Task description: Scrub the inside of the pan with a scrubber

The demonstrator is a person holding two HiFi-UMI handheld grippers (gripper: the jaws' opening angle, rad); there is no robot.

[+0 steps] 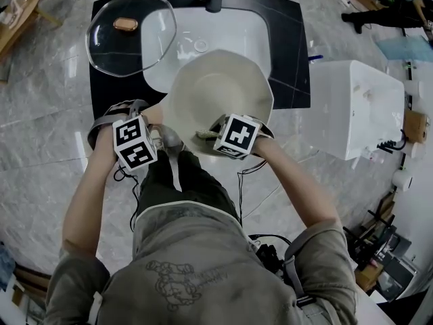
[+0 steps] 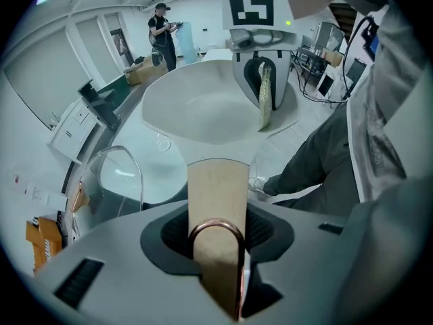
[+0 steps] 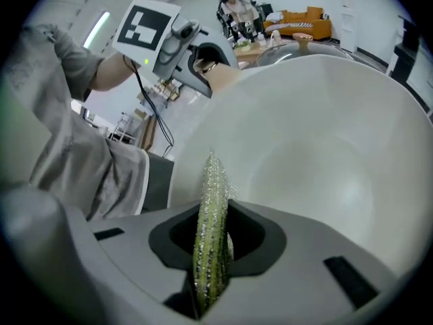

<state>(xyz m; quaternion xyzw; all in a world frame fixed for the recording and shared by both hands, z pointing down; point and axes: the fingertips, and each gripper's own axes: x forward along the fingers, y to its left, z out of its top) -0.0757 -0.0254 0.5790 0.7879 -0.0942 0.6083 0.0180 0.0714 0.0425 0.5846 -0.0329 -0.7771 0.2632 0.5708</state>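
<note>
Now, left gripper (image 2: 216, 249): we hold its jaws narrow, clamped on the pale wooden handle (image 2: 216, 188) of the pan, beside the copper hanging ring (image 2: 216, 227) at the handle's end.
Right gripper (image 3: 211, 276): jaws pinched on a flat, glittery green scrubber (image 3: 211, 215), which stands edge-on and projects forward past the jaws.
Handle axis: runs straight away from the left gripper to the bowl, so this hand sets the tilt.
Cream-white, deep, many-sided pan (image 1: 220, 87): held off any surface, over the near rim of the sink, and tipped so its opening faces the right gripper.
Key relation: the bowl lies directly ahead of the scrubber tip. The scrubber's long axis points into the bowl at the near inner wall. We cannot confirm contact. The right hand is the nearer one to the inside.
Next move, as we judge it: push the scrubber forward and sweep it along the curved wall.
White sink basin (image 1: 230, 29): set in a black countertop (image 1: 284, 39).
Round glass lid (image 1: 128, 46): lies on the counter to the left of the basin.
Room: pale marble floor (image 1: 40, 114), white cabinet (image 1: 358, 107) to the right.
</note>
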